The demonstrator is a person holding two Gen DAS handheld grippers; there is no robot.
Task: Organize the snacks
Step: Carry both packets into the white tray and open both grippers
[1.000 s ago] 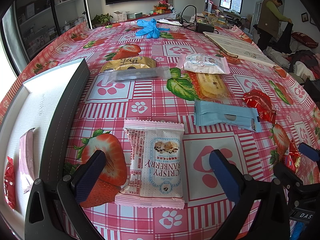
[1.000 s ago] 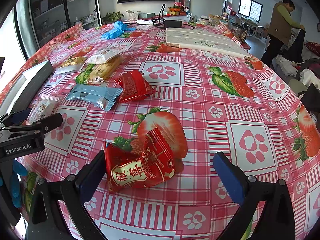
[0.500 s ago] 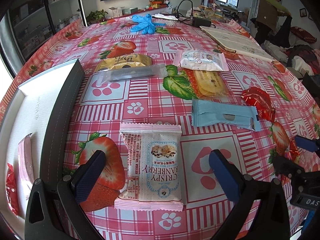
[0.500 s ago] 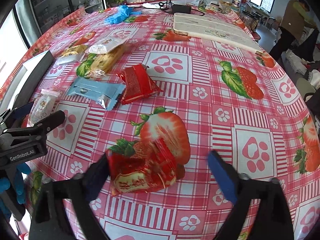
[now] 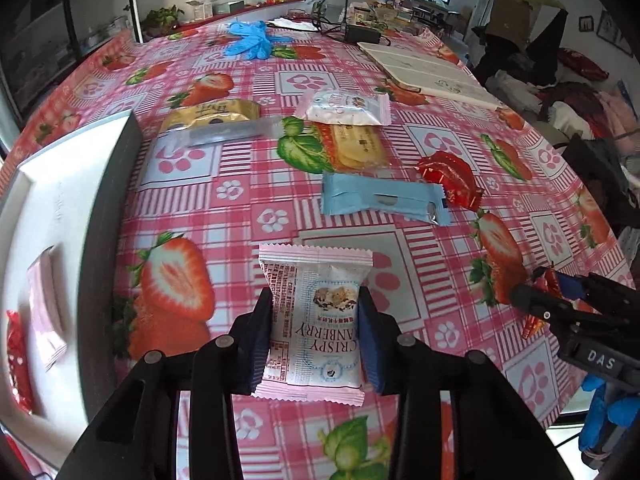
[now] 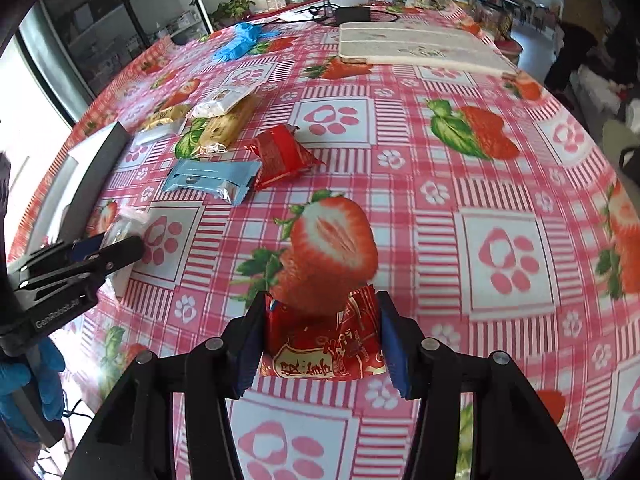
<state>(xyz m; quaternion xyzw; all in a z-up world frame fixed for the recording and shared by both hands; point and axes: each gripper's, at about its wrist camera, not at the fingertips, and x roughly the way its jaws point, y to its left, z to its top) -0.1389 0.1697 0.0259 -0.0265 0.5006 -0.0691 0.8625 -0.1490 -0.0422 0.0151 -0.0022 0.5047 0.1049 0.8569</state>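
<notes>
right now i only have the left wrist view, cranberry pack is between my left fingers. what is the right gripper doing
Observer: The right gripper has a red snack packet between its fingers; its jaws are closing on it.
Operator: is that packet crumpled
Observer: Yes, its top edge is pinched up between the blue pads.
Operator: anything right ahead of that gripper
Observer: Only bare tablecloth; the nearest snack is another red packet further off, overlapping a light blue packet.
</notes>
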